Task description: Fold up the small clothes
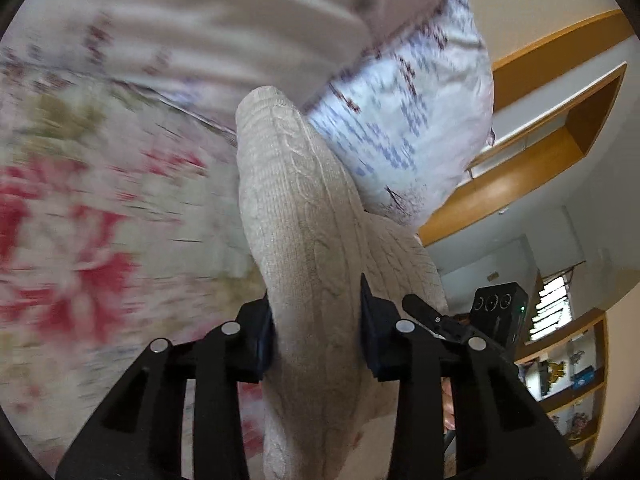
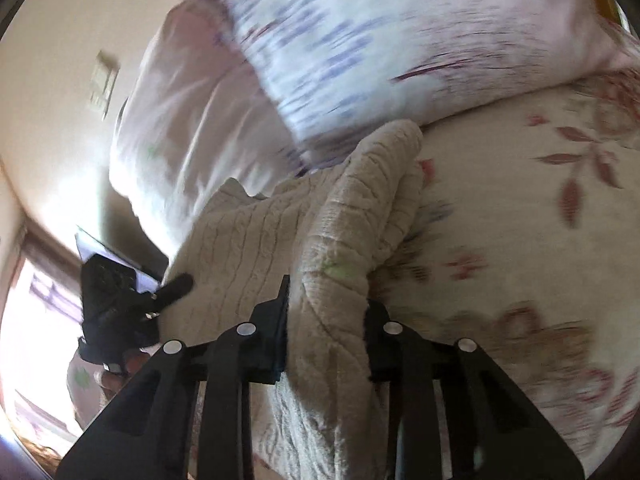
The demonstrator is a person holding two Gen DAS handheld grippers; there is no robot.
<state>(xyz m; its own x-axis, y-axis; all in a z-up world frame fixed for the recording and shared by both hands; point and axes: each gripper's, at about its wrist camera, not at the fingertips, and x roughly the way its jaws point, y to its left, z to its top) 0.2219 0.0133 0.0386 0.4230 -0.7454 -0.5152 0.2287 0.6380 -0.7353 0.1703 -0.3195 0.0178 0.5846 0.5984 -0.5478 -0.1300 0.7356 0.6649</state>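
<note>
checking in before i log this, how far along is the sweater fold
Done: the cream cable-knit sweater is picked up, and one knit part drapes doubled over toward the pillow. In hand: the left gripper and right gripper are each shut on a bunch of it, above the floral bedsheet. Left: no flat, finished fold shows yet, and motion blur hides detail.

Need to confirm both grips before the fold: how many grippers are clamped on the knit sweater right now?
2. The left gripper pinches a bunched fold of the beige cable-knit sweater; the right gripper pinches another fold, over the floral bedspread.
</note>
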